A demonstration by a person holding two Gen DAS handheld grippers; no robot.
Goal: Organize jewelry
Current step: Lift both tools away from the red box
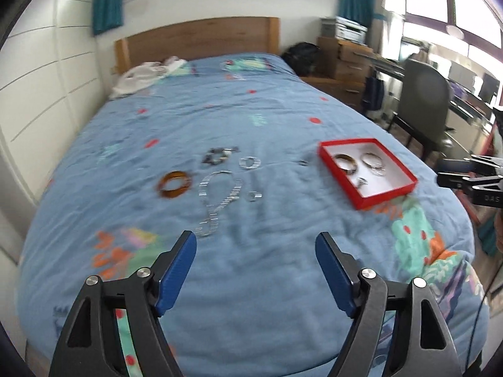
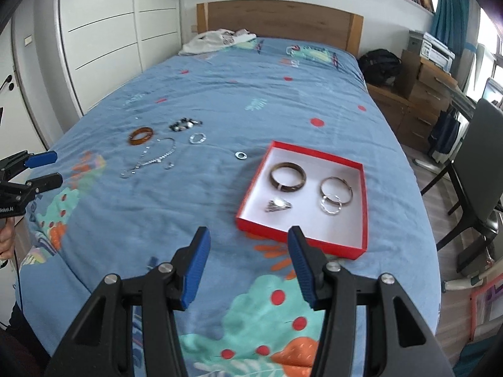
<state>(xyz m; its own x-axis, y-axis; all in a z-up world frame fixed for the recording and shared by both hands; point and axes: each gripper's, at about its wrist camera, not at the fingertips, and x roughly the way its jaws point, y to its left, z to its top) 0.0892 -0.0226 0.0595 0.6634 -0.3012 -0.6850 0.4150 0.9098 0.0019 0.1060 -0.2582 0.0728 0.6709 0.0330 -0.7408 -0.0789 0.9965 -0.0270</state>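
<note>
- Your left gripper [image 1: 256, 246] hangs above the blue bedspread [image 1: 251, 119] with its jaws wide apart and nothing between them.
- Your right gripper [image 2: 248, 242] also has wide, empty jaws, just in front of the red box [image 2: 314, 245].
- In the box lie a brown bangle [image 2: 287, 177], two silver hoops [image 2: 335, 191] and a small silver piece [image 2: 278, 204].
- On the bedspread, well apart from the box, you have an amber bangle [image 1: 175, 184], a silver chain [image 1: 217, 199], a dark beaded bracelet [image 1: 217, 155] and small rings [image 1: 250, 162].
</note>
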